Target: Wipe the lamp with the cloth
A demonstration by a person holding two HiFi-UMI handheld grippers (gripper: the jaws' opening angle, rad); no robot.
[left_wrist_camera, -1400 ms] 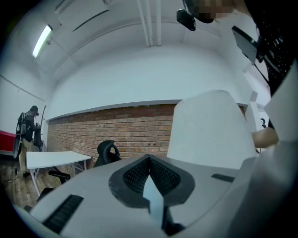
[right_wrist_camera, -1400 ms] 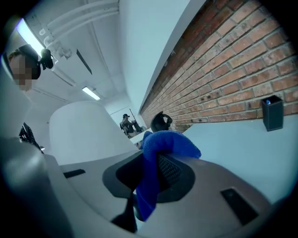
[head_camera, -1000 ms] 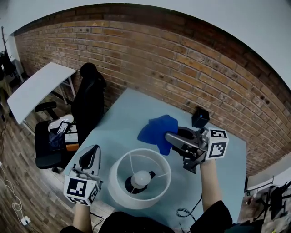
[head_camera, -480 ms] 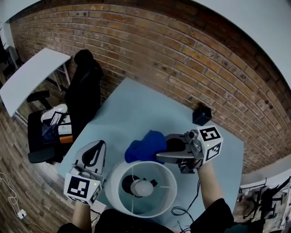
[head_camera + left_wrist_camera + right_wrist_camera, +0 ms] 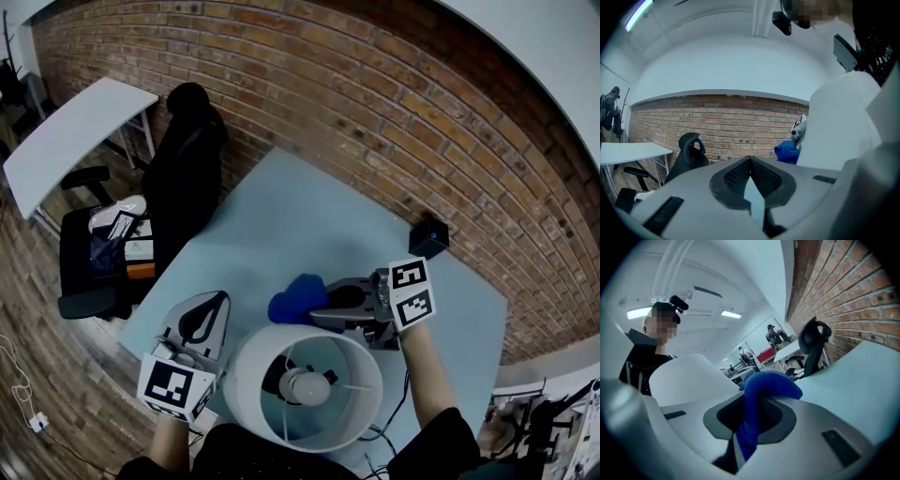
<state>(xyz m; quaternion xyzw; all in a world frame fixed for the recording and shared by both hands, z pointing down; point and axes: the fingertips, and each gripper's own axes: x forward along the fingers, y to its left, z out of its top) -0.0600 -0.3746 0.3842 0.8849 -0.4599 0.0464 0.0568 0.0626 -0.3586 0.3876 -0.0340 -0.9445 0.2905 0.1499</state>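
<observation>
- Pale blue tabletop (image 5: 281, 216): the white drum-shaded lamp (image 5: 305, 386) stands at its near edge.
- The bunched blue cloth (image 5: 297, 298) has swung in from mid-table and is now right at the shade's far rim, so wiping looks about to start.
- Right gripper (image 5: 326, 314) reaches in level, jaws clamped on the cloth.
- Left gripper (image 5: 208, 314) waits beside the shade, jaws together, empty.

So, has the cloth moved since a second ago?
Yes: the cloth, held in the right gripper, has come away from the black box toward the lamp shade and its far rim.
</observation>
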